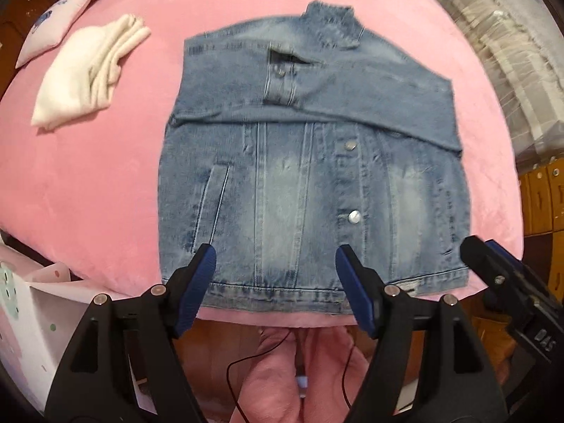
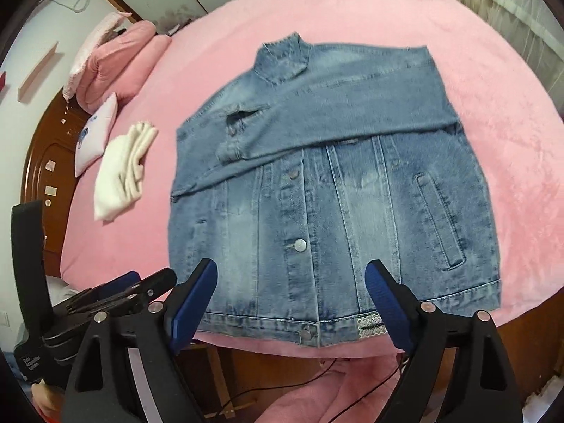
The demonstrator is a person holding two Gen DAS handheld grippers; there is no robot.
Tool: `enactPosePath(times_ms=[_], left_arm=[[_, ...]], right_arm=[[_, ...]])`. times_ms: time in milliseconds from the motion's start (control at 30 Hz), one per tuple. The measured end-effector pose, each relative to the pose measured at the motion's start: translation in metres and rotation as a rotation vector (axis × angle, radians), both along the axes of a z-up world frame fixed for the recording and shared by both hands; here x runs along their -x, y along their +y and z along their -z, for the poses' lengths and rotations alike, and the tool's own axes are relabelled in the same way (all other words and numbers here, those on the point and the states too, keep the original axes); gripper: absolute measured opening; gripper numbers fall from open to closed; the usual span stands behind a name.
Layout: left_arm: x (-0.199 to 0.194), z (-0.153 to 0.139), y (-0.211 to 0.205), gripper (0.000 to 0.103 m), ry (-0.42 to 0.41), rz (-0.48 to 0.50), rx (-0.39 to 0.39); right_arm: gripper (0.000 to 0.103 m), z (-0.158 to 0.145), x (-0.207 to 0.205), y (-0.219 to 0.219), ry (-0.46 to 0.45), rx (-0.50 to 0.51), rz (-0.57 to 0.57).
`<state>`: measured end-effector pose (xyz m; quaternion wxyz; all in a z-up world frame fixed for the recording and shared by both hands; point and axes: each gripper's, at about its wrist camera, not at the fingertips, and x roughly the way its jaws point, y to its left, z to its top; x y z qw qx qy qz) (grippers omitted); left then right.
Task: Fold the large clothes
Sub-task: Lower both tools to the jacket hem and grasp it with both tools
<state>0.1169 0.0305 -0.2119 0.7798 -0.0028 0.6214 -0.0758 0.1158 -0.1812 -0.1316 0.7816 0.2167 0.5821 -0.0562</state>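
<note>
Left wrist view: the denim jacket [image 1: 310, 162] lies flat, front up, on the pink blanket [image 1: 88, 183] of a bed, filling the middle of the picture. Both sleeves are folded across the chest, a buttoned cuff [image 1: 282, 84] lying toward 12 o'clock, the collar [image 1: 333, 23] beyond it. The left gripper [image 1: 275, 268] hangs over the hem at 6 o'clock, its blue-padded jaws spread apart, nothing between them but the cloth far below. At 4 o'clock the tip of the right gripper [image 1: 493, 261] shows beside the jacket's corner. A folded white garment [image 1: 88, 74] lies at 10 o'clock, well apart from the jacket, with a small pillow [image 1: 58, 21] past it.

Right wrist view: the same jacket [image 2: 335, 190] sits centred on the blanket [image 2: 511, 123], collar [image 2: 282, 60] at 12 o'clock, hem nearest. The right gripper [image 2: 292, 289] hovers above the hem at 6 o'clock, jaws wide and released, gripping nothing. The left gripper [image 2: 141, 282] shows at 8 o'clock, off the jacket's edge. The white garment [image 2: 123, 172] lies at 9 o'clock, the small pillow [image 2: 98, 130] and pink pillows [image 2: 120, 60] toward 10 o'clock.
</note>
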Motion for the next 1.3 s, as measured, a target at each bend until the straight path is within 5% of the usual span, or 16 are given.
enactPosePath(times_ms=[200,500,733,867,933,1300], left_arm=[[0.008,-0.014,0.002,0.072,-0.056,0.016,0.015],[0.018,0.035,0.036,0.072,-0.06,-0.025,0.072],[0.027,0.102,0.092,0.072,0.051,-0.078,0.079],[0.035,0.134,0.117,0.072,0.127,-0.078,0.012],[0.039,0.146,0.128,0.072,0.168,-0.122,-0.034],[0.047,0.188,0.158,0.072,0.242,-0.174,0.015]], right_arm=[[0.088,-0.017,0.005,0.0,-0.037,0.03,-0.024],[0.088,0.034,0.024,-0.024,0.03,-0.012,0.044],[0.088,0.085,0.062,-0.062,0.072,-0.08,0.092],[0.088,0.108,0.089,-0.101,0.03,-0.124,0.135],[0.088,0.117,0.102,-0.121,0.014,-0.095,0.155],[0.088,0.164,0.15,-0.21,-0.021,0.075,0.351]])
